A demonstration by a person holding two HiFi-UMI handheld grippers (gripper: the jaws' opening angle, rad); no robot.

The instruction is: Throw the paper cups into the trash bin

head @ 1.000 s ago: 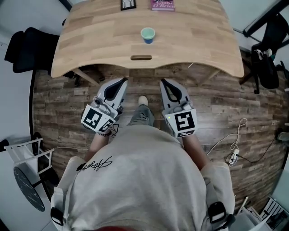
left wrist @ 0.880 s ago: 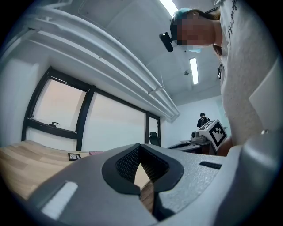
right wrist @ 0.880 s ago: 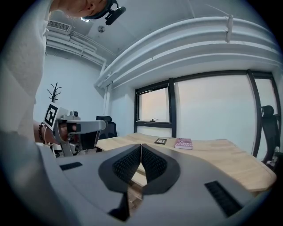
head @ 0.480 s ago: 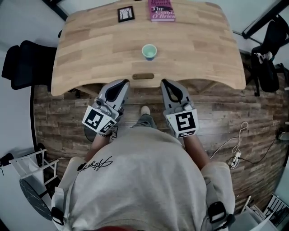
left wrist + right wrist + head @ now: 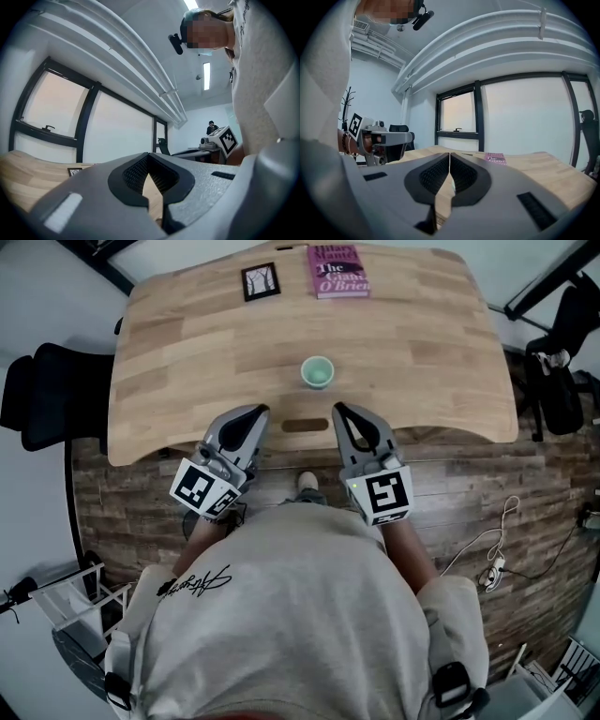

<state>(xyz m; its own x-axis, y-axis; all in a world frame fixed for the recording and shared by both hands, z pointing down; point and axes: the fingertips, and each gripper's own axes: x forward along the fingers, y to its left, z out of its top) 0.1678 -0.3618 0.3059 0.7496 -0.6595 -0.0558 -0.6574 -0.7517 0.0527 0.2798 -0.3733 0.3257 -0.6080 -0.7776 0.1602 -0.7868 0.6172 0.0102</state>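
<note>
I've binned nothing yet: the paper cup (image 5: 318,372) stands at twelve o'clock on the table (image 5: 187,343), my left gripper (image 5: 255,411) and right gripper (image 5: 339,410) jaws pressed together, empty.

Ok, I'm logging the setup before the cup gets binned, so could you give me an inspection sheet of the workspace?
Surface: wooden table, mostly bare, with a slot near its front edge.
Job's things: one paper cup upright near the middle front; no trash bin seen.
Clutter: pink book and small framed picture at the far edge.
Grippers: left gripper and right gripper both shut and empty, at the near edge, short of the cup.
Cables: white cable loose on the wood floor, right side.
Surroundings: black chair on the left, second chair on the right, white rack at lower left.
</note>
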